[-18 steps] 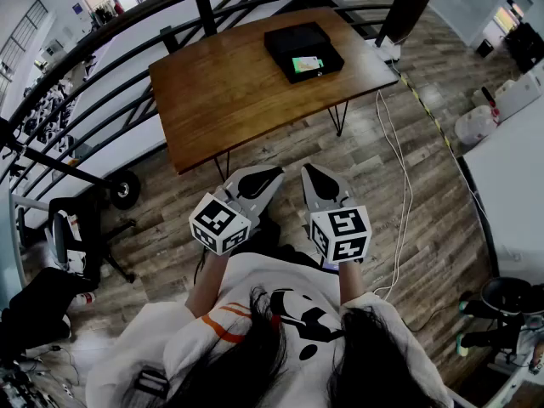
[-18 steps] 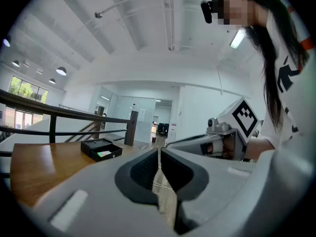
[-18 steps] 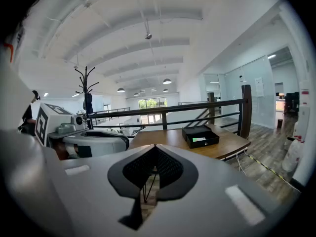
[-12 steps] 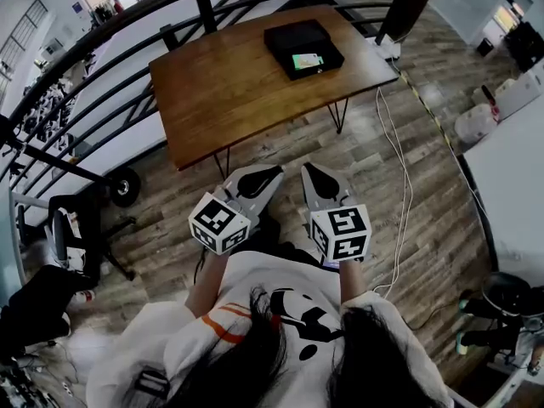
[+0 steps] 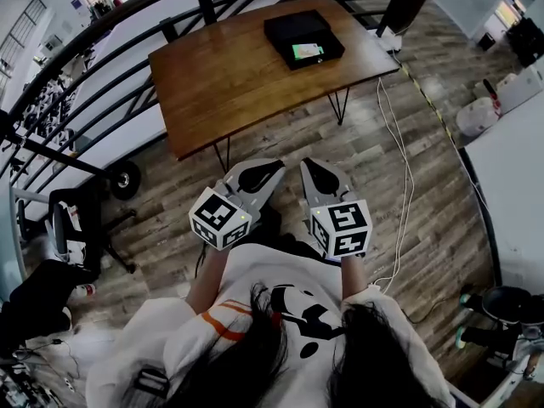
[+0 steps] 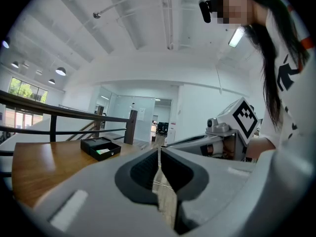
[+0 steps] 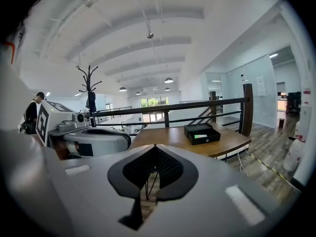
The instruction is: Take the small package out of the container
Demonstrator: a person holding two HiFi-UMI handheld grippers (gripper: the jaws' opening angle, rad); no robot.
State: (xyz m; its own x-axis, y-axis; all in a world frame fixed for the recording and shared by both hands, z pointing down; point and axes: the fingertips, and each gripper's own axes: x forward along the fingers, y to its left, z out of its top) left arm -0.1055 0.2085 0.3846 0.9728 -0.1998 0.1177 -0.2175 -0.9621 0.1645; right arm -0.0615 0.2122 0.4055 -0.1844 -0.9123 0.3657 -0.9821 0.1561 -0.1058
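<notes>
Head view: slight drift of table [image 5: 229,83] and black container [image 5: 303,39] toward top of frame compared with half a second back. No real shift of left gripper [image 5: 274,168] or right gripper [image 5: 308,165], both held low by the chest over the wooden floor [image 5: 399,185], well apart from the table. Reads as a small head or body move only, so reach not yet begun and task at its very start. Small package [image 5: 307,51] lying inside the container, pale green face up, toward the table's far right end.

Left gripper view: jaws pressed together, nothing between. Container small at left on the tabletop, package only a green speck. Right gripper alongside at right.

Right gripper view: jaws closed tip to tip, empty. Container right of centre, just in front of the railing [image 7: 197,105].

Hard to make out anywhere: package print and thickness, container depth, near edge of package behind the container wall.
</notes>
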